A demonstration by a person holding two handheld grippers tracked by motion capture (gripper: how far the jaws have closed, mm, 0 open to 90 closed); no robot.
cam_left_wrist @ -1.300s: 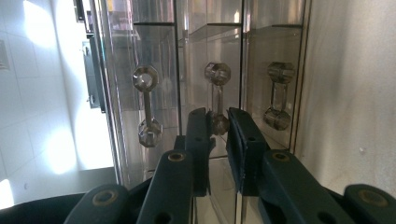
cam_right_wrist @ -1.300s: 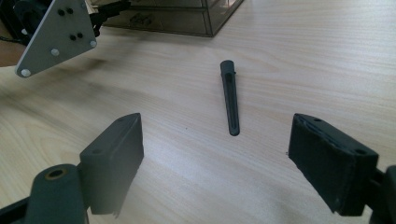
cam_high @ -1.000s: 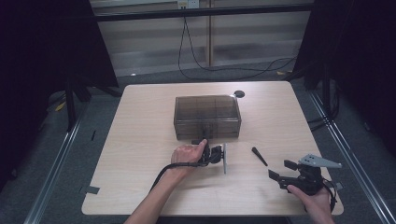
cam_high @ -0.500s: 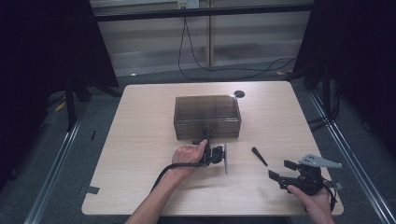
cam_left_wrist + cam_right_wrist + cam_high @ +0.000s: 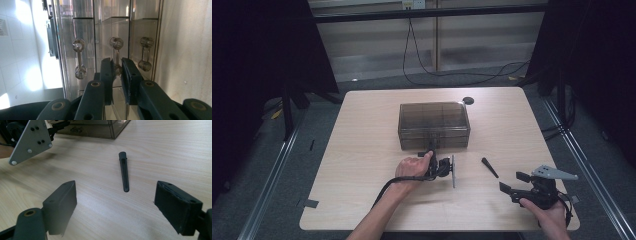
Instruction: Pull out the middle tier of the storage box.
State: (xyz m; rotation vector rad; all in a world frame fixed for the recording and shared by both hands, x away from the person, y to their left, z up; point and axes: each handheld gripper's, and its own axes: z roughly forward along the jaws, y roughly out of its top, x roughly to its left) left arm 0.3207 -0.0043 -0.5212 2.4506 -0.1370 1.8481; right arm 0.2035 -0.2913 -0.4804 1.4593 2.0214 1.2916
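Observation:
A smoky see-through drawer box [image 5: 434,120] stands mid-table. My left gripper [image 5: 432,151], turned on its side, reaches its front. In the left gripper view the left gripper [image 5: 117,71] is shut on the middle drawer handle [image 5: 116,47], with one more handle [image 5: 79,58] on each side. A black hair clip [image 5: 489,167] lies flat to the right of that hand. My right gripper [image 5: 512,182] rests near the front right corner, open. In the right gripper view the right gripper [image 5: 115,205] has the clip [image 5: 124,171] ahead of it, apart from both fingers.
A small black disc [image 5: 468,100] lies behind the box near the table's far edge. The left gripper's grey plate [image 5: 30,140] and the box corner [image 5: 100,130] are at the top left of the right gripper view. Tape [image 5: 311,203] marks the front left edge.

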